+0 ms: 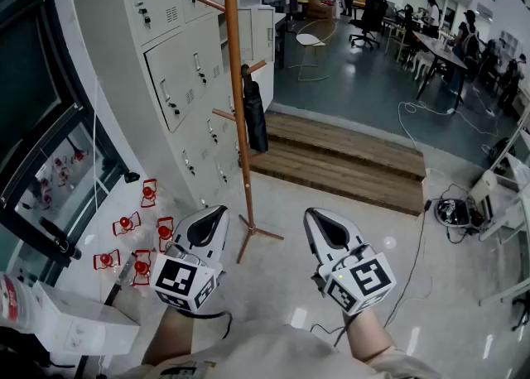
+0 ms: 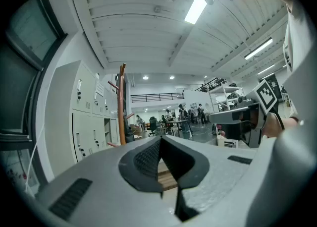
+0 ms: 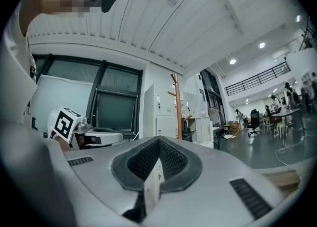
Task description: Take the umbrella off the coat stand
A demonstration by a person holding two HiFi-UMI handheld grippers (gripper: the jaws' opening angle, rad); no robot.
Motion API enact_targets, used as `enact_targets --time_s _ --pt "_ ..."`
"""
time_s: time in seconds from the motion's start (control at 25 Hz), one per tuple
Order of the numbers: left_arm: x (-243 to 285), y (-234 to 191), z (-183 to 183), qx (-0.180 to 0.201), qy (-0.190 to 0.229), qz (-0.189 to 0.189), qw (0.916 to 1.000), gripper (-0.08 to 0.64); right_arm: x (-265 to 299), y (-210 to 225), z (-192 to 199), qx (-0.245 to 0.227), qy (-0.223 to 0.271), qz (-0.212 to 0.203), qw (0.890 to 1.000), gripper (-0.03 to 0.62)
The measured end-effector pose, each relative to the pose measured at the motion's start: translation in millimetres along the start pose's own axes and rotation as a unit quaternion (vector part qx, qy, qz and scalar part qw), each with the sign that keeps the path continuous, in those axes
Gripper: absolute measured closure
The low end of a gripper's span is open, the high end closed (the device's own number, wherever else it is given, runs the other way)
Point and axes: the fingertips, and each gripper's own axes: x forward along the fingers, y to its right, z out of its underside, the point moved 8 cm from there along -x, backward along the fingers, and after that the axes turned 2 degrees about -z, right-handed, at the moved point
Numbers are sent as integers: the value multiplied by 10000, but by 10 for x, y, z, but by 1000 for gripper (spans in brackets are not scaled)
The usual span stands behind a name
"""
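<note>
Black folded umbrella hung lengthwise down the brown wooden coat stand, on a side peg; it lay well ahead of both tools; the grey left gripper seemed nearer than the grey right gripper; both had jaws closed together, holding nothing.

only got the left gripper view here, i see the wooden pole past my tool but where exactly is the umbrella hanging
observer: the head view shows the black umbrella hanging closed against the coat stand, on the pole's right side, roughly halfway up.
operator: is the other tool carrying anything
observer: no, the right gripper view shows the right tool shut with nothing between its jaws.
operator: am i on the stand yet
observer: no, in the head view the left tool is short of it. the stand's feet are on the floor ahead, between the two tools.
</note>
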Motion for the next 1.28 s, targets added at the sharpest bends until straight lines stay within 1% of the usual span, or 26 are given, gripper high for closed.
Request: enact_targets --time_s 0.16,0.28,0.4,0.48,0.6,0.8,1.08,1.28 --pt "-21 -7 -58 33 34 -5 10000 552 0 -28 -50 79 94 -67 9999 586" --pt "-36 -2 -61 35 30 -24 10000 552 -17 -23 -60 232 196 -123 9995 586" --pt "-42 23 -38 22 3 -39 10000 552 -42 0 -34 283 182 -123 9994 586" --pt "-46 49 -30 -46 -4 -15 10000 552 -62 11 -17 289 161 -131 9994 586" --pt "-59 93 -55 -256 39 79 9996 552 -97 30 -5 267 105 -134 9995 586" --pt "-26 230 -69 -60 -57 104 9999 552 -171 95 25 268 58 -134 9995 586" --pt "35 376 -71 -20 -95 56 9999 552 -275 177 15 251 2 -235 9994 586" --pt "79 562 -91 -47 -81 69 9999 552 -396 275 61 231 -67 -360 9991 586"
